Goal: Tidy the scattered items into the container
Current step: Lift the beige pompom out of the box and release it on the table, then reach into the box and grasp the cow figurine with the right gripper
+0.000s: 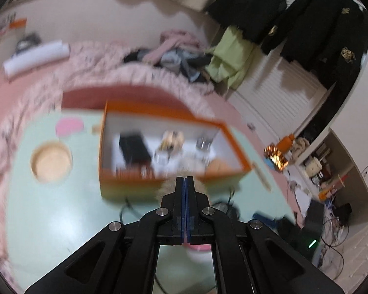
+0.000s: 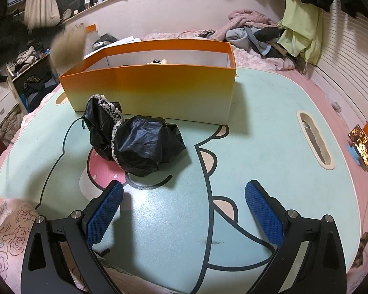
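Orange box of smooth matt card. Crumpled black cloth, shiny like satin, edged with lace. Mint table, smooth with faint speckle. Fluffy tan fur tuft.

**First voice:** How did the left gripper stand?

**Second voice:** Shut. Its two black fingers met, with the blue pads pressed flat together. A tan fur tuft was pinched at the tips. The gripper pointed forward and downward.

**First voice:** And the right gripper?

**Second voice:** It gaped wide, with nothing between the jaws. Its blue ridged pads faced each other, well apart. The black arms spread from the bottom corners of its own view, angled downward.
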Demonstrator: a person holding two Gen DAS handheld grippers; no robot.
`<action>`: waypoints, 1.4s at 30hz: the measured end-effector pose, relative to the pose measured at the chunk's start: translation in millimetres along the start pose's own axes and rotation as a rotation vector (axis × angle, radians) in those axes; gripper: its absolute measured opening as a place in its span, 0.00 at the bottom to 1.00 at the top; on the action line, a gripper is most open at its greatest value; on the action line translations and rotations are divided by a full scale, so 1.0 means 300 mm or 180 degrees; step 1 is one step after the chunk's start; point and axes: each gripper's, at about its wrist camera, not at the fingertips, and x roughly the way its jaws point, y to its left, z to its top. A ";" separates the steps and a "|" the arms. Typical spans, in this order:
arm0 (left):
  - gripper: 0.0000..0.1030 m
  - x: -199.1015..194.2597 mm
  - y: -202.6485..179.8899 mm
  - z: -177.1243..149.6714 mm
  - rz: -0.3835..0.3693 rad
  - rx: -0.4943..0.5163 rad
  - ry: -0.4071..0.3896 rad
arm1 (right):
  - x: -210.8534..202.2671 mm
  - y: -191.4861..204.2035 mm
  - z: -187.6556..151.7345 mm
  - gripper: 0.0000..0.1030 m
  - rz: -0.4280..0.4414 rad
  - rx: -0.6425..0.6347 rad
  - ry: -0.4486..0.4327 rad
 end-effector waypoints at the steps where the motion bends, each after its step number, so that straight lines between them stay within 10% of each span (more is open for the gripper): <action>1: 0.04 0.031 0.020 -0.023 -0.0008 -0.0059 0.0082 | 0.000 -0.001 0.000 0.97 0.0000 0.0000 0.0000; 2: 0.09 0.047 0.033 -0.040 0.0015 -0.0098 0.0095 | -0.002 -0.002 -0.001 0.97 0.0003 0.0001 -0.0001; 6: 0.89 0.021 0.037 -0.103 0.0118 -0.0111 -0.0203 | 0.001 -0.018 0.003 0.97 0.0044 0.0037 -0.0020; 7: 0.95 0.001 0.029 -0.126 0.0205 -0.0066 -0.0289 | -0.002 -0.022 0.000 0.97 0.0062 0.0053 -0.0029; 19: 1.00 0.089 0.013 -0.283 0.1208 0.0756 0.0275 | -0.006 -0.038 0.008 0.97 0.0117 0.0102 -0.0045; 28: 1.00 0.076 0.026 -0.275 0.1179 0.0736 0.0243 | -0.012 -0.059 0.018 0.96 0.0180 0.0164 -0.0014; 33: 1.00 0.079 0.016 -0.277 0.1174 0.0738 0.0238 | -0.062 -0.073 0.069 0.79 0.0588 0.0276 0.0058; 38: 1.00 0.079 0.016 -0.278 0.1174 0.0739 0.0236 | -0.165 -0.050 0.261 0.78 0.0655 0.0208 -0.0253; 42: 1.00 0.079 0.015 -0.278 0.1174 0.0740 0.0235 | -0.073 -0.023 0.491 0.64 0.0832 0.0356 0.0092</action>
